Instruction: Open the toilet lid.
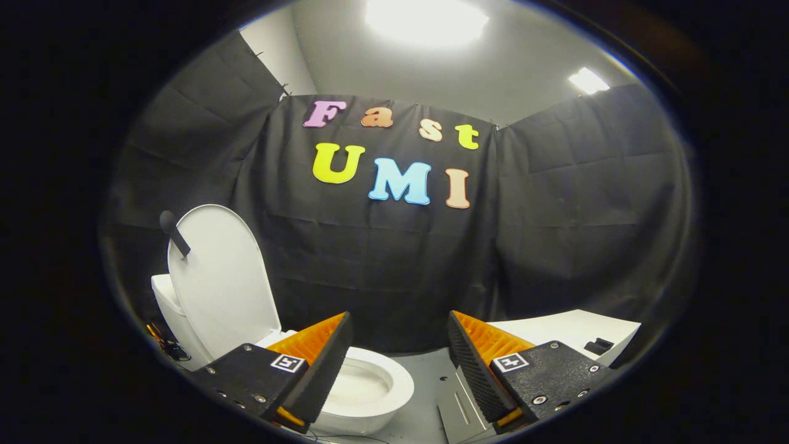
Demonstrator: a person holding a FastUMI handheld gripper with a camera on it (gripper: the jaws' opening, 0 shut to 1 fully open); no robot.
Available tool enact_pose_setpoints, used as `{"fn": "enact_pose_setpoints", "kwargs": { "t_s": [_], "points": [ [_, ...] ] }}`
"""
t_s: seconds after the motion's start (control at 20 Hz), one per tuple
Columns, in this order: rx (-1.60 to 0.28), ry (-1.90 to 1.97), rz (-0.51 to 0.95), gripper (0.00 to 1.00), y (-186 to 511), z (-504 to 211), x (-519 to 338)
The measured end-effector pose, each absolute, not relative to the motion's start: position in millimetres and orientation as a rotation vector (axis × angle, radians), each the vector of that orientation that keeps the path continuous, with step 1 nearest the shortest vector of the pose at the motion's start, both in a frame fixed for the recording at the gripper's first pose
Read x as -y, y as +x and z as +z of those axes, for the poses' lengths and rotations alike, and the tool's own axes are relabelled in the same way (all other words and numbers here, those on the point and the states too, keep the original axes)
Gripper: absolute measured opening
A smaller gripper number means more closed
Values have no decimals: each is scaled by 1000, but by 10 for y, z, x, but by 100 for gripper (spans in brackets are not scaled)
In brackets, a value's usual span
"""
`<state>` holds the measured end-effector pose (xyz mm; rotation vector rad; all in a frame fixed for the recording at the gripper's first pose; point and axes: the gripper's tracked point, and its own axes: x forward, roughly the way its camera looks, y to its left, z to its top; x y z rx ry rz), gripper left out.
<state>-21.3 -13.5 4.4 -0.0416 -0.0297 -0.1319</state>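
White oval plastic toilet lid [223,280] stands upright against the cistern, bowl [363,388] exposed: task looks complete. Orange-and-black two-finger tool [399,364] spread wide, holding nothing, lid off beyond its left finger. Nothing apparently left but withdrawal.

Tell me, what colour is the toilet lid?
White; the lid stands raised, seen in the gripper view.

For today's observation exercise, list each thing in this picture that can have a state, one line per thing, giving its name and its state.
toilet lid: raised, standing upright behind the bowl.
toilet bowl: uncovered, its inside showing just beyond the left finger.
black handle: fixed at the lid's upper edge, nothing holding it.
gripper: open, fingers wide apart, nothing between them.
ceiling lights: on.
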Motion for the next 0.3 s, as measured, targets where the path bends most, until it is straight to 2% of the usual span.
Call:
{"fn": "enact_pose_setpoints", "kwargs": {
  "t_s": [0.3],
  "points": [
    [12,-2,-153,95,-211,-29,214]
  ]
}}
